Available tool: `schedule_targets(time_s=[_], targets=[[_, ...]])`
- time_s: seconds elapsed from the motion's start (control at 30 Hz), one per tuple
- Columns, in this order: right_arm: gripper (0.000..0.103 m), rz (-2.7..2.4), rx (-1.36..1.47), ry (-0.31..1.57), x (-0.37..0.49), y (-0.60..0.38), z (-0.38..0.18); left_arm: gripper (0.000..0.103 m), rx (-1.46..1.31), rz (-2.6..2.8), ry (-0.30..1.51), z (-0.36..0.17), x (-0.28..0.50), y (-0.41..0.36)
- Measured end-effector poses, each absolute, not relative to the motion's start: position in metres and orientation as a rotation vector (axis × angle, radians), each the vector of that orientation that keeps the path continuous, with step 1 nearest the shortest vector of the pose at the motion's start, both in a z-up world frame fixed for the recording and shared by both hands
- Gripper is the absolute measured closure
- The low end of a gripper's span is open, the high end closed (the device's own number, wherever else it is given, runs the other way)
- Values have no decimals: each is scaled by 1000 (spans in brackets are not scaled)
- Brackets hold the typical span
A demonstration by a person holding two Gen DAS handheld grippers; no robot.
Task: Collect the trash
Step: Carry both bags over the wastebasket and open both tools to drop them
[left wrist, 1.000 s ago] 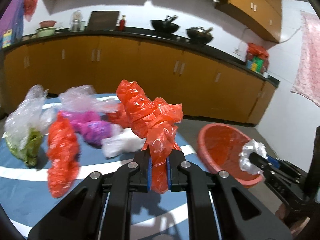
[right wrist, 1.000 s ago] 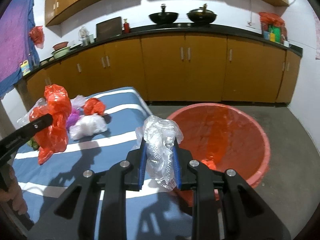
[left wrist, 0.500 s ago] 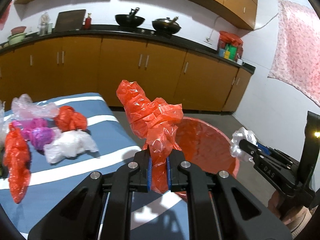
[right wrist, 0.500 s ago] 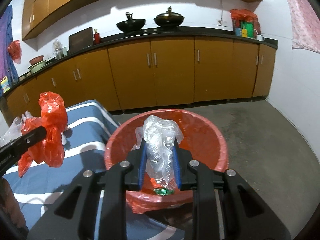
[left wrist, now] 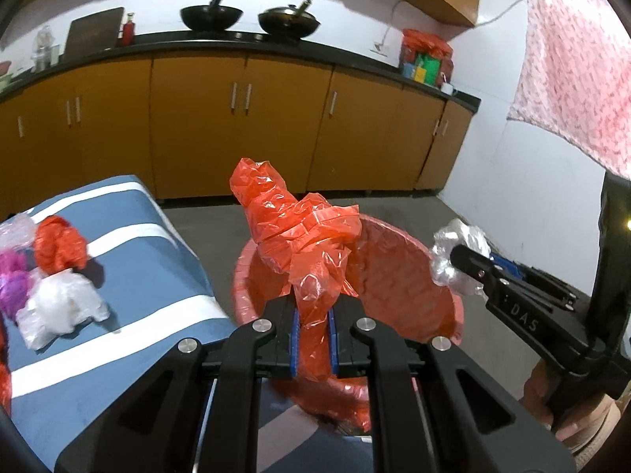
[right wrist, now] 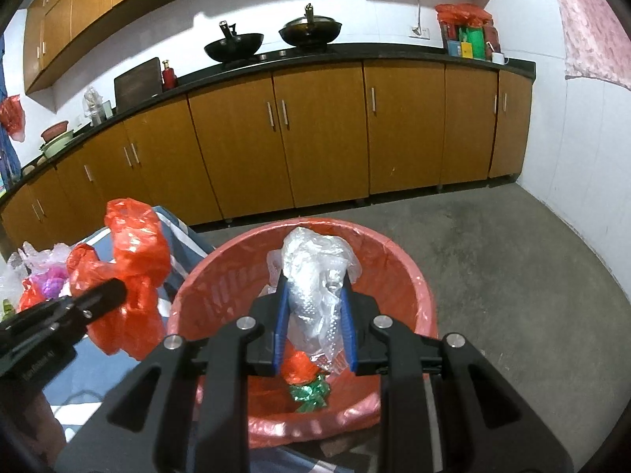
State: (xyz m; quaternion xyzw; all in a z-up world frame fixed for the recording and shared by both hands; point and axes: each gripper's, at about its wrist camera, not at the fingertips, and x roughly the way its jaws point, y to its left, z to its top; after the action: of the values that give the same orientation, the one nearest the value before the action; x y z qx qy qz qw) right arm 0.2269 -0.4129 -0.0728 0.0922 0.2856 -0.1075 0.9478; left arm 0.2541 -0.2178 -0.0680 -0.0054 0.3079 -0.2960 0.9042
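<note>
- Kitchen floor held a red basin [right wrist: 418,276] beside a striped table [left wrist: 130,236].
- Left gripper [left wrist: 313,339] was clamped on a red bag [left wrist: 299,236]; right gripper [right wrist: 313,331] on a clear bag [right wrist: 315,268].
- Both bags should be released only once fully above the basin.

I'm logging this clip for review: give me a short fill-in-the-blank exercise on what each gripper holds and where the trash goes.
1. The left gripper is shut on a crumpled ____ plastic bag.
2. The right gripper holds a clear plastic wad above the red ____.
3. The white bag lies on the blue ____ cloth.

Missing words: red; basin; striped
</note>
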Motion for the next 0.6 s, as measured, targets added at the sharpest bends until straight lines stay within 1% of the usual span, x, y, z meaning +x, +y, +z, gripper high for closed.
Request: schedule_targets(time_s=[0.13,0.3,0.37,0.43,0.47,0.5,0.53,0.6], targets=[[79,-220,188,585,235,-417,-78,92,11,-626,657,-76,262,-229],[75,-218,217,582,241,-424,-83,92,11,-637,698,-86,271,-235],[68,-218,231,584,242,-428,-85,87,-8,-640,717,-90,275,-234],[66,-220,246,586,241,-432,-88,78,-22,-640,734,-93,277,-233],[65,-220,250,588,241,-433,-89,77,-23,-639,738,-94,278,-233],[64,-222,253,590,240,-433,-90,73,-24,-637,739,-94,278,-233],[61,-223,254,592,241,-433,-90,68,-27,-635,740,-95,278,-231],[59,-227,256,594,240,-433,-91,66,-37,-629,744,-95,276,-228]])
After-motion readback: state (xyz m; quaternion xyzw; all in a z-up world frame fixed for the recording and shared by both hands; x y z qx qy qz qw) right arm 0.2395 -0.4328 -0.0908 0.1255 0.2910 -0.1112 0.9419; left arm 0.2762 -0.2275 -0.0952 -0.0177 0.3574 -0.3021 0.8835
